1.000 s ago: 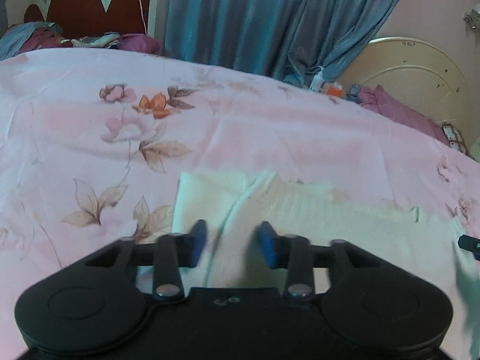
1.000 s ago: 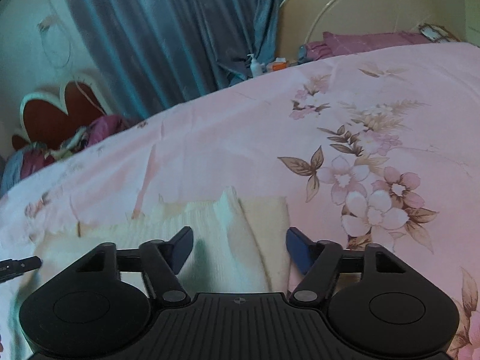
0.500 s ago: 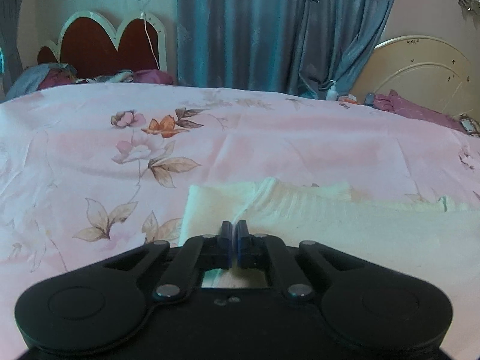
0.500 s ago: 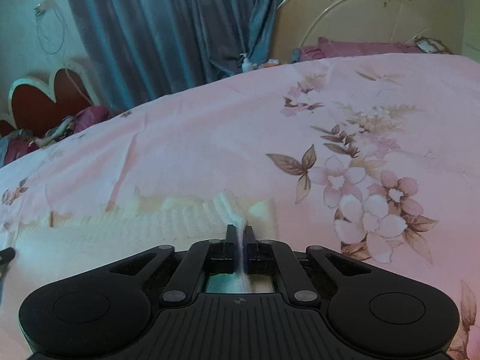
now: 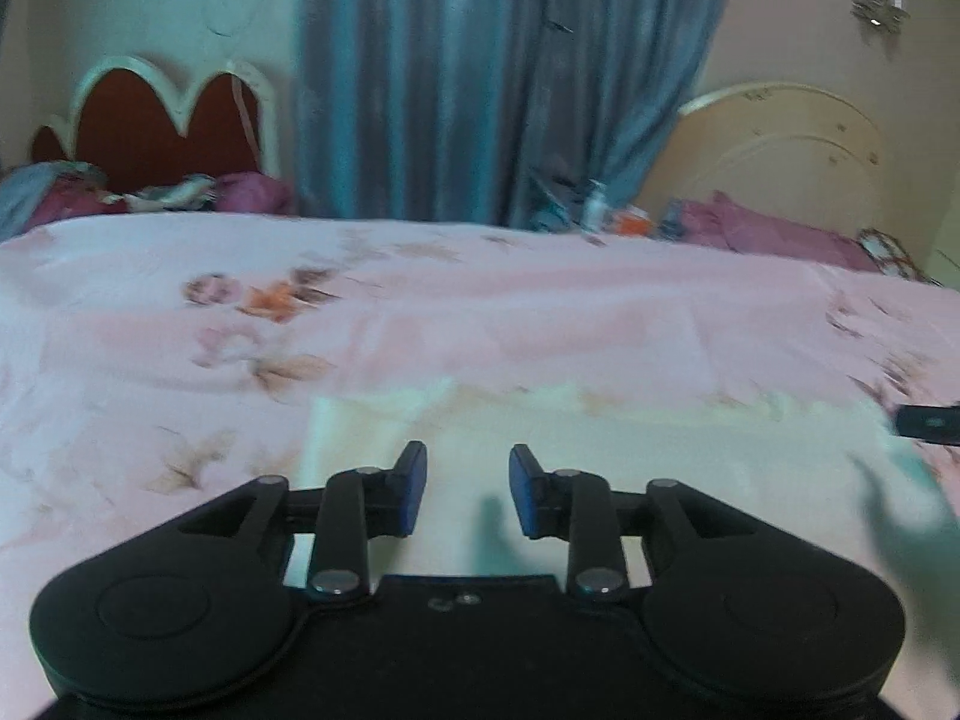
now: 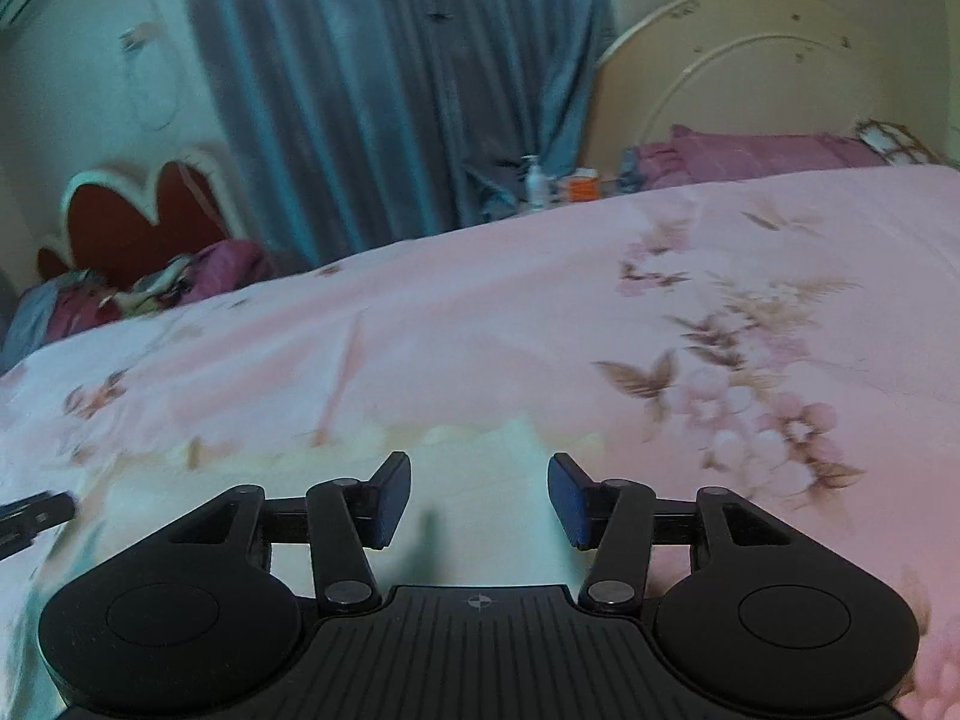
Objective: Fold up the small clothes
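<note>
A pale cream garment lies flat on the pink floral bedspread. My left gripper is open and empty just above the garment's left end. My right gripper is open and empty above the garment's right end. A tip of the right gripper shows at the right edge of the left wrist view, and a tip of the left gripper at the left edge of the right wrist view. Both views are motion blurred.
A red scalloped headboard with pillows stands at the back left. A cream headboard and purple bedding are at the back right. Blue curtains hang behind. Bottles stand beyond the bed's far edge.
Half a second ago both grippers were shut on the garment's edge. Now both are open and the garment lies flat on the bed beneath them.
</note>
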A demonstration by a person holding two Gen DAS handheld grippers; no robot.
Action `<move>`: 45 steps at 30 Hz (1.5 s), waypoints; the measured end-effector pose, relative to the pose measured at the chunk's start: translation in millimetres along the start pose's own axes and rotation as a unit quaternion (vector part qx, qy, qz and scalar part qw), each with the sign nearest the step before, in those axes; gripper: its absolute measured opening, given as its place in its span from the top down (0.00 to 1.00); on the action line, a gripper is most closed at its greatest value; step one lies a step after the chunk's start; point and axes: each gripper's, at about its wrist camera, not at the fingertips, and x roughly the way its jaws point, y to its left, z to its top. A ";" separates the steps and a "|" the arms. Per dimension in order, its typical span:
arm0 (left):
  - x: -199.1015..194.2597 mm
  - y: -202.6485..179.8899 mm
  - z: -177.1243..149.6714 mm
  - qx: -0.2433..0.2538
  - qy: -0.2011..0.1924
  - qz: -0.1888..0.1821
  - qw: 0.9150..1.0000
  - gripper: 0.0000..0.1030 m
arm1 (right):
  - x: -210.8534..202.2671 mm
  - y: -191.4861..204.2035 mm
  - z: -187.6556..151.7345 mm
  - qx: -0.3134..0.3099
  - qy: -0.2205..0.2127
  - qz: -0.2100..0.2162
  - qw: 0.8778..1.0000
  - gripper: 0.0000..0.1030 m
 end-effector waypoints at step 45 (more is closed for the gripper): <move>-30.4 -3.0 -49.8 0.072 0.079 -0.022 0.994 0.42 | -28.6 89.4 -79.0 -0.083 0.039 -0.035 0.995 0.49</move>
